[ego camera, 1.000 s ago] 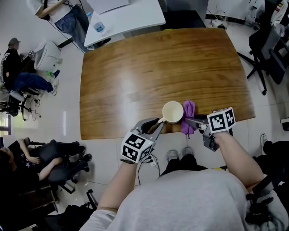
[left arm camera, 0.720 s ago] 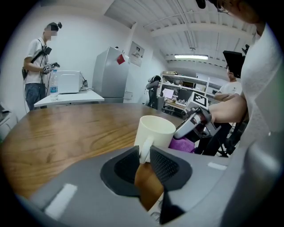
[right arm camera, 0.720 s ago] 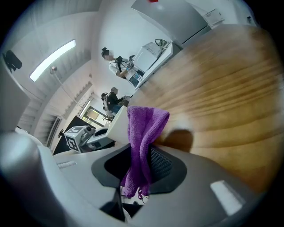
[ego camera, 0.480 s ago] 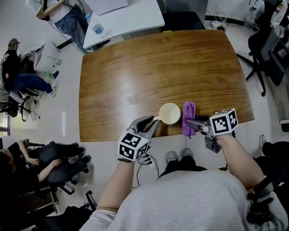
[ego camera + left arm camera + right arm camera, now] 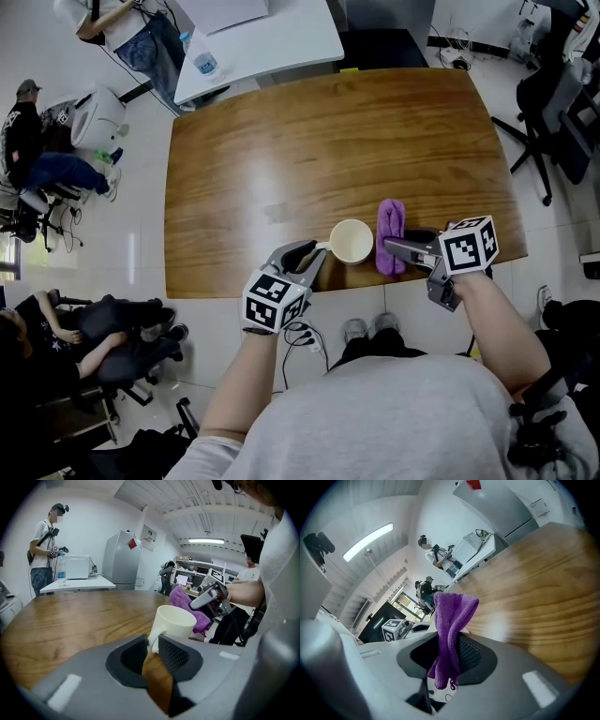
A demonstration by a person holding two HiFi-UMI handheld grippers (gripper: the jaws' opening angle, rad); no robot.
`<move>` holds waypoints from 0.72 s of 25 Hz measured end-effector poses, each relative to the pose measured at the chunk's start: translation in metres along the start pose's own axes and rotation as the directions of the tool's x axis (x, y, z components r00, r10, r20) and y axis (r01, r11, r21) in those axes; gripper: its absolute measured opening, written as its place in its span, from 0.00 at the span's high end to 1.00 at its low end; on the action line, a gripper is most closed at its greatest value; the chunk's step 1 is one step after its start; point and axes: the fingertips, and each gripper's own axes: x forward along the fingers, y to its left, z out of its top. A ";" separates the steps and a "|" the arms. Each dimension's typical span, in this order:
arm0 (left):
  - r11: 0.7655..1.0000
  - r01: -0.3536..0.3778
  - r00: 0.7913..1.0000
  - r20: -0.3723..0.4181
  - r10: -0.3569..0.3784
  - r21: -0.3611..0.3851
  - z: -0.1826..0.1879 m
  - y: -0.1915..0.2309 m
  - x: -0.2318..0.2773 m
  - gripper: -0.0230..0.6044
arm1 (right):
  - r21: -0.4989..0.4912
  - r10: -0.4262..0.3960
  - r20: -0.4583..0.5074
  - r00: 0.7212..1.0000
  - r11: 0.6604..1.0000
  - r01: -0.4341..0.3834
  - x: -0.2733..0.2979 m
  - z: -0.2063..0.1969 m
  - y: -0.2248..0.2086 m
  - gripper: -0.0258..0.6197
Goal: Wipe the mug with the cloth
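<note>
Brown wooden counter (image 5: 281, 141) is standing on a pale office floor. Nearest the person, the left claw (image 5: 319, 253) is clamping the handle of the white mug (image 5: 352, 241). The mug is staying mouth-up close to the counter's near edge. Just right of the mug, the right claw (image 5: 389, 247) is pinching the purple cloth (image 5: 390, 223), which is hanging folded alongside the mug; contact unclear. Far beyond the mug, a white table (image 5: 272, 33) is carrying a water bottle (image 5: 206, 59). Well left of the mug, people (image 5: 42, 155) are sitting.
</note>
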 end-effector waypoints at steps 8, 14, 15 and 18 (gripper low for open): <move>1.000 0.002 1.000 0.003 -0.002 -0.016 0.003 0.009 0.007 0.86 | 0.023 0.019 -0.023 1.000 1.000 -0.018 0.018 0.004 -0.010 0.79; 1.000 0.001 1.000 0.015 -0.001 -0.028 0.003 0.008 0.006 0.86 | 0.009 -0.042 -0.100 0.994 0.999 0.043 0.030 -0.013 -0.032 0.79; 1.000 0.002 1.000 0.016 -0.002 -0.030 0.003 0.008 0.006 0.86 | 0.002 -0.056 -0.116 0.992 0.998 0.057 0.032 -0.016 -0.036 0.79; 0.999 0.005 1.000 0.016 -0.005 -0.033 0.004 0.007 0.006 0.86 | -0.016 -0.085 -0.148 0.985 0.996 0.083 0.036 -0.023 -0.043 0.79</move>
